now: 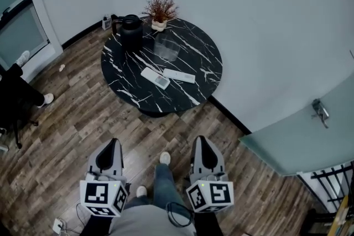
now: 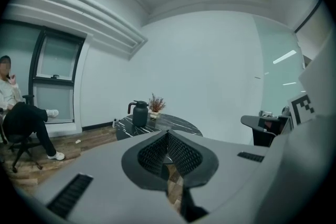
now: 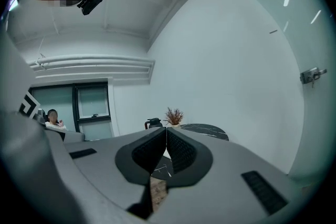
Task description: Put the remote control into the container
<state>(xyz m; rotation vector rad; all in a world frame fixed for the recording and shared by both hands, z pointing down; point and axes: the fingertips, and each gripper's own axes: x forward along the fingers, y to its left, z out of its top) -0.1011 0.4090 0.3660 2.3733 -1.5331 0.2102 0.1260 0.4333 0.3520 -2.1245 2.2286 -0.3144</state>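
At 12 o'clock from both grippers, well apart from them: round black marble table (image 1: 124,79), with all the task items on it.

Two remote-shaped items lie near its middle, just beside each other.
- Wider white remote (image 1: 155,78): long axis roughly 10-to-4 o'clock, darker patch at its 4 o'clock end.
- Slim white remote (image 1: 179,75): at 3 o'clock of the wider one, long axis near 9-to-3, slightly tipped.

Can't tell which one the task means.

Clear container (image 1: 166,48) sits at 12 o'clock from the pair, near but not touching. Black kettle (image 1: 131,30) is at the container's 10 o'clock, potted plant (image 1: 160,10) at its 12.

Left gripper (image 1: 113,145): jaws closed tip to tip, nothing between them. Right gripper (image 1: 199,142): same, closed and empty. Both hang side by side over the wood floor (image 1: 83,119), pointing at the table.

Bearings:
- Wider remote is about 1 o'clock from the left gripper and 11 from the right, roughly equidistant.
- Slim remote is between 11 and 12 from the right gripper, so the right hand is nearer to it.

My read: task not started. The jaws need to open. The grasp should go across the remote's short axis, so the wrist has to square up to whichever long axis applies. Drop-off looks like a short carry toward 12.
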